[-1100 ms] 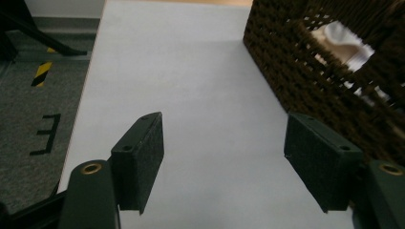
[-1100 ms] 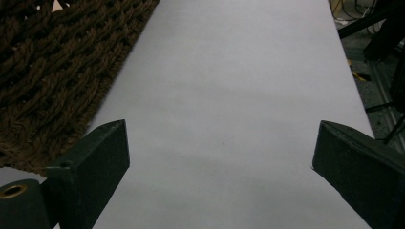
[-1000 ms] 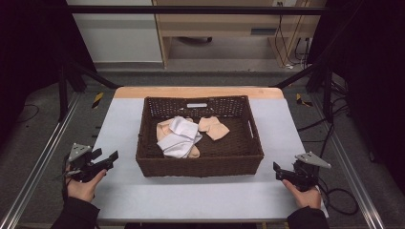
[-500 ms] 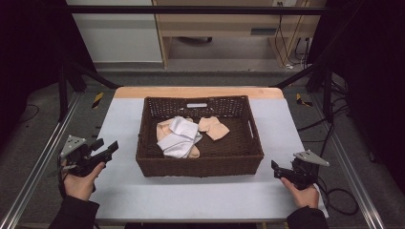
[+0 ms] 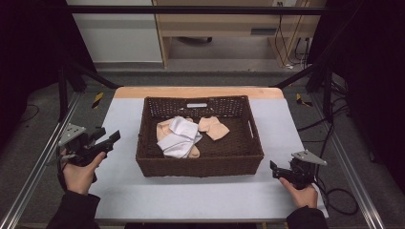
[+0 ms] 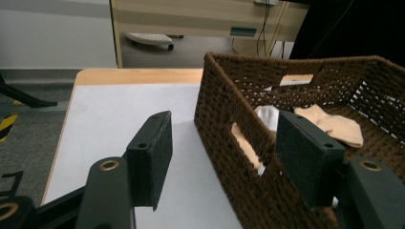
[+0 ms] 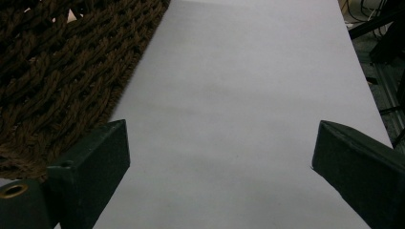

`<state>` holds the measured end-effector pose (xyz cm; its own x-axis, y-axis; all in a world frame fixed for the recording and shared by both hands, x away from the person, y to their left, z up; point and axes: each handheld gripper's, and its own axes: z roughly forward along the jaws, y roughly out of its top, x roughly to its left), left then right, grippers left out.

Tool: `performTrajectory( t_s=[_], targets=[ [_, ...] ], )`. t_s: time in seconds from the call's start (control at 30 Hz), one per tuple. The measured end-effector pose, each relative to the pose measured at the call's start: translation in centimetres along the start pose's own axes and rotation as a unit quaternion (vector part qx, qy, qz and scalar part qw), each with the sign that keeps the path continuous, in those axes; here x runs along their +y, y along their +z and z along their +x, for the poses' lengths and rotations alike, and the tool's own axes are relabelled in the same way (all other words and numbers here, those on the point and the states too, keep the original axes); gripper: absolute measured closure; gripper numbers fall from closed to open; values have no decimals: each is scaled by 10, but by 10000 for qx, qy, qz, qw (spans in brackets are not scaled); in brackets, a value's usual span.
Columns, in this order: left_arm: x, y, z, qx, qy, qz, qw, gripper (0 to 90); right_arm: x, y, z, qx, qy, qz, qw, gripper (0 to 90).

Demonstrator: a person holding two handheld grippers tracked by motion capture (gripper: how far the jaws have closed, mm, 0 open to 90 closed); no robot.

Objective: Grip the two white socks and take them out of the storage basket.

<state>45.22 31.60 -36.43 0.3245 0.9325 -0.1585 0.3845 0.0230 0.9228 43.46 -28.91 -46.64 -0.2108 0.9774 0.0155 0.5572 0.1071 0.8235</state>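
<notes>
The table (image 5: 119,119) has a pale grey top with a wooden strip along its far edge, and its long side runs left to right in the high view. At its middle stands the brown wicker basket (image 5: 199,167), a rectangle whose long axis also runs left to right, parallel to the table's near edge; its open top faces up, and a small pale label sits on the far wall. Inside the basket lies a loose heap of cloths. The white cloth (image 5: 179,138) lies crumpled left of the centre, its length running from the near left toward the far right. Under and beside it lie the beige cloths (image 5: 215,128), one of them spread out toward the right of the heap, flat on the basket floor.

The left gripper (image 5: 107,141) is held above the table's left edge, well apart from the basket's left wall, and points right and slightly away, toward the basket. Its jaws stand spread wide with nothing between them; in the left gripper view (image 6: 224,157) they frame the basket's near left corner, and the cloths show past the rim.

The right gripper (image 5: 274,168) rests low at the near right of the table, just beside the basket's near right corner, and points left toward it. Its jaws are spread wide over bare table top, as the right gripper view (image 7: 219,162) shows.
</notes>
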Motion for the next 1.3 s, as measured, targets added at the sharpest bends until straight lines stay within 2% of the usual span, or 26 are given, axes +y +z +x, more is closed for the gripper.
performTrajectory(
  t_s=[0.2, 0.37, 0.47, 0.5, 0.8, 0.9, 1.03, 1.3],
  targets=[
    [15, 3, -7, -74, 42, -47, 10000, 370, 0, 0, 0, 12, 0, 7, 10000, 59],
    [25, 9, -21, -197, 156, -88, 9996, 367, 0, 1, 0, 21, -4, 2, 10000, 62],
    [32, 18, -34, -289, 214, -88, 9993, 367, 0, 1, 0, 4, -11, 5, 10000, 62],
    [32, 18, -34, -289, 214, -88, 9993, 368, 0, 1, 0, 4, -11, 5, 10000, 62],
    [42, 41, -62, -462, 422, -84, 9980, 369, 0, 1, 0, 18, -51, 17, 10000, 64],
    [45, 47, -71, -482, 521, -100, 9974, 371, 0, 1, 0, 12, -53, 19, 10000, 66],
    [48, 55, -81, -509, 547, -145, 9971, 372, 0, 2, 0, 3, -54, 7, 10000, 66],
    [54, 78, -99, -516, 755, 19, 9958, 373, 0, 2, 0, -10, -65, 17, 10000, 68]
  ],
)
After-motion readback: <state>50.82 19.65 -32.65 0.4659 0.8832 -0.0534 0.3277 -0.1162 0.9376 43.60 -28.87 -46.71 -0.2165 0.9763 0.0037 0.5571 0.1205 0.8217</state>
